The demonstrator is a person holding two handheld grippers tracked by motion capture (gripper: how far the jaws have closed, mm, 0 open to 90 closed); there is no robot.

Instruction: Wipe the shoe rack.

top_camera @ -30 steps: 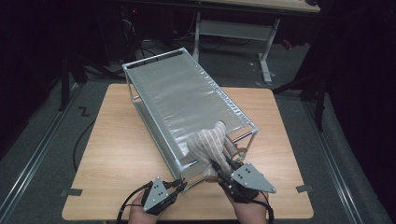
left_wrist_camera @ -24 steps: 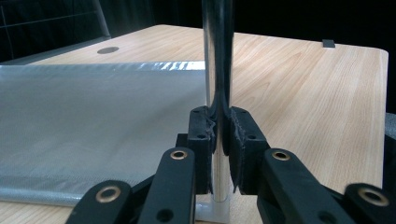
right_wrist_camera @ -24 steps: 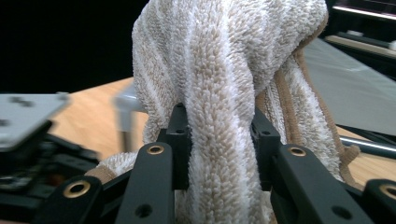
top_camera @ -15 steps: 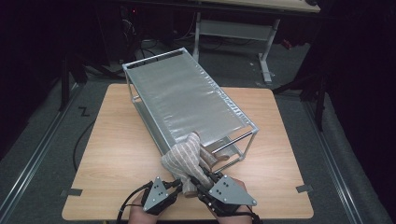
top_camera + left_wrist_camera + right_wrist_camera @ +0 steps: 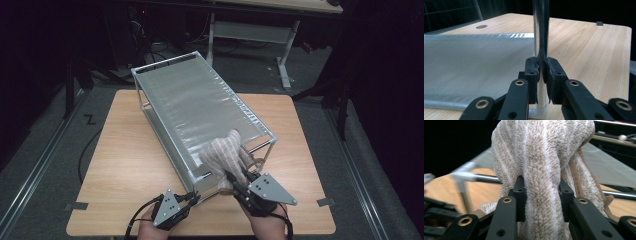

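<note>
High view: the right gripper [image 5: 235, 181] pinches a beige striped towel [image 5: 224, 155] between its jaws and has carried it from the counter [image 5: 125, 165] edge, where it hung half a second ago, back up onto the near corner of the metal rack [image 5: 195, 107]. The towel now drapes over the rack's top panel at that corner. The left gripper [image 5: 192, 198] has its jaws pressed on the rack's near corner post [image 5: 540, 37], steadying the frame. Judgement: a wiping stroke across the panel is under way.
</note>
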